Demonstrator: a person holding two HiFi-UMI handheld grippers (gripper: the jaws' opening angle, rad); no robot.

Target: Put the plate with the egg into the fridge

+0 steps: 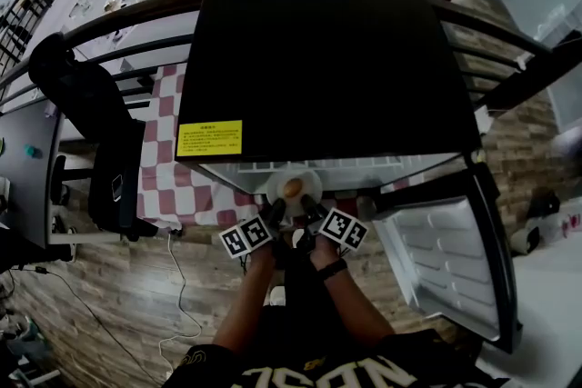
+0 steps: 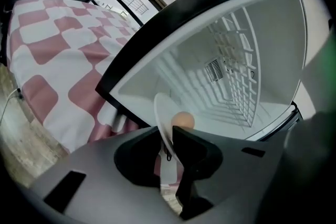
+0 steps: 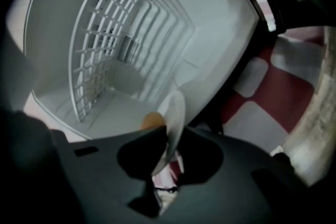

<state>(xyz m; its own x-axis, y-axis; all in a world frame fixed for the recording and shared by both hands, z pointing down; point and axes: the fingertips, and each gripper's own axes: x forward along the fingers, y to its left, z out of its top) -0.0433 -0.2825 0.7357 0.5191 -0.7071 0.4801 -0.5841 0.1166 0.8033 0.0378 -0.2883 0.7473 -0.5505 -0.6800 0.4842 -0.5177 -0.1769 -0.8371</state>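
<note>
In the head view, the black fridge (image 1: 318,59) stood on a red-and-white checked cloth (image 1: 173,186) with its door (image 1: 446,259) swung open to the right and a yellow label (image 1: 210,138) on its top. The white plate (image 1: 309,181) with the brown egg (image 1: 292,187) sat right at the mouth of the open compartment, just under the front edge of the top. The left gripper (image 1: 275,211) and the right gripper (image 1: 309,206) met its near rim side by side, their marker cubes just behind them. In the left gripper view, the plate (image 2: 161,118) showed edge-on, its rim running down between the left gripper (image 2: 165,136) jaws, which stood close together with both tips against it. The egg (image 2: 183,120) lay on the plate just past the jaws, with the white fridge interior and its wire shelf (image 2: 241,71) behind. Whether the plate rested on the fridge floor could not be told. In the right gripper view, the right gripper (image 3: 167,136) jaws were likewise nipped on the plate (image 3: 175,113) rim, the egg (image 3: 152,119) peeped out to the left of it, and the wire shelf (image 3: 105,44) rose beyond, with the checked cloth (image 3: 252,107) off to the right.
</note>
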